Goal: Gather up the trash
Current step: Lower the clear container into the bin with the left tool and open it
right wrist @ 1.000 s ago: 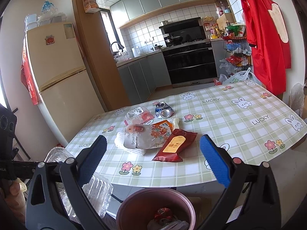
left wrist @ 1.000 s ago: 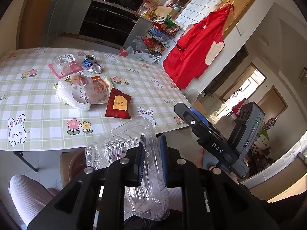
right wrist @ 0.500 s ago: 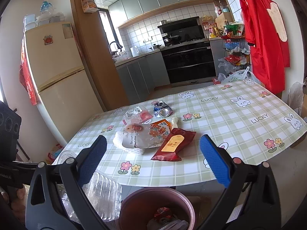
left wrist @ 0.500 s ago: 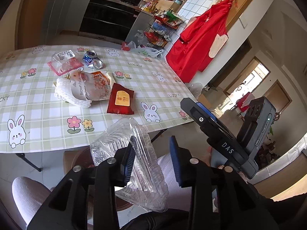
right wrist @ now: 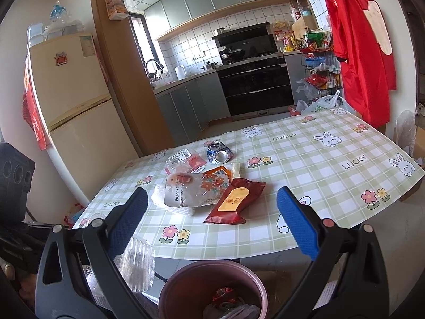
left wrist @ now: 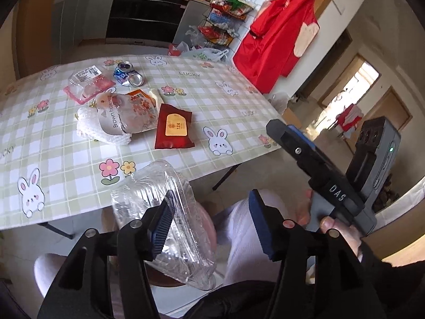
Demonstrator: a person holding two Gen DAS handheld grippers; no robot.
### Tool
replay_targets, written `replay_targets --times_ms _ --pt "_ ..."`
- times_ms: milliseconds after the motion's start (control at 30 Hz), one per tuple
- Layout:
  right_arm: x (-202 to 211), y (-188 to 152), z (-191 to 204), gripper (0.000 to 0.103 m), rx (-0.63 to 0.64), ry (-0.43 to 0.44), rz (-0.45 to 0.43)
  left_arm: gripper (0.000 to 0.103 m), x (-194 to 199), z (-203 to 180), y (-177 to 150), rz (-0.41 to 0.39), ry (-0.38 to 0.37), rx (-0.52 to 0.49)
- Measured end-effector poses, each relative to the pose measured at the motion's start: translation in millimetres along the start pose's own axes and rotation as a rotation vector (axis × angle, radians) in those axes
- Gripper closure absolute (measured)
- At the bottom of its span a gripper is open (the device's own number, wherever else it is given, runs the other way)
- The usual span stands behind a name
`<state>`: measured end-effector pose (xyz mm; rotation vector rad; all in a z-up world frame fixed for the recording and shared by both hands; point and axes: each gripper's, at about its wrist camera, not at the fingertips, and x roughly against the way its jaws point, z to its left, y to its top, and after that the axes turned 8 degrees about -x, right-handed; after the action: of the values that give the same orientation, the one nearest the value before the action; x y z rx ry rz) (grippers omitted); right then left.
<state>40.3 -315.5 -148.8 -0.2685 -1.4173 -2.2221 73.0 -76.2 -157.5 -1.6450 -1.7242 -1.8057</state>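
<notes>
Nearest the left wrist camera, the left tool (left wrist: 209, 223) stands with its jaws apart; they have just been opening. A crumpled clear plastic container (left wrist: 164, 212) lies against the left blue pad, while the right pad is well clear of it, so the tool has released it. The container hangs below the tabletop's near edge, above the brown bin, whose rim (left wrist: 209, 223) shows just behind it. In the right wrist view the same container (right wrist: 139, 265) sits just left of the bin (right wrist: 172, 281), which already holds some wrappers.

The right tool (right wrist: 211, 226) is spread wide with nothing between its blue pads, poised over the bin and facing the tabletop. A hand (left wrist: 337, 228) grips its handle in the left wrist view.

Farther on, the tabletop (left wrist: 225, 106) carries a green checked cloth printed with rabbits and flowers. On it, a dark red packet (left wrist: 174, 130) with a yellow label lies closest to the edge. Just beside it, to the left, a clear pouch (left wrist: 124, 117) rests on white foam netting (left wrist: 90, 130), with an orange wrapper (left wrist: 139, 97) partly under it. Beyond these sit a clear box with a pink base (left wrist: 86, 85) and a crushed blue can (left wrist: 127, 74).

At the back, a red garment (left wrist: 276, 42) hangs on the wall, near a wire rack (left wrist: 220, 21) of packets.
</notes>
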Motion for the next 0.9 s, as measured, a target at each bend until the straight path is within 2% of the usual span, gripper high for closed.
replay_targets --times_ms 67,200,367,467,567,733,900 --pt "1.2 1.2 -3.3 0.007 -0.008 -0.008 -0.008 0.047 -5.5 -3.2 4.4 0.046 0.045 -0.063" --pt "2.1 3.6 -9.8 0.007 -0.033 -0.020 -0.014 0.045 -15.5 -6.3 10.5 0.106 0.083 -0.142" --pt "2.6 4.8 -15.9 0.007 -0.051 -0.032 -0.017 0.035 -34.3 -12.8 7.0 0.193 0.107 -0.227" --pt "3.0 5.6 -18.0 0.007 -0.058 -0.036 -0.019 0.026 -45.5 -14.5 3.2 0.244 0.137 -0.268" --pt "2.2 5.6 -18.1 0.007 -0.062 -0.037 -0.019 0.026 -46.1 -12.9 4.1 0.238 0.142 -0.268" --pt "2.2 6.0 -17.7 0.007 -0.061 -0.041 -0.021 0.024 -36.3 -9.8 8.9 0.182 0.140 -0.232" --pt "0.9 5.6 -18.3 0.006 -0.064 -0.043 -0.017 0.020 -17.4 5.9 14.7 0.084 0.160 -0.146"
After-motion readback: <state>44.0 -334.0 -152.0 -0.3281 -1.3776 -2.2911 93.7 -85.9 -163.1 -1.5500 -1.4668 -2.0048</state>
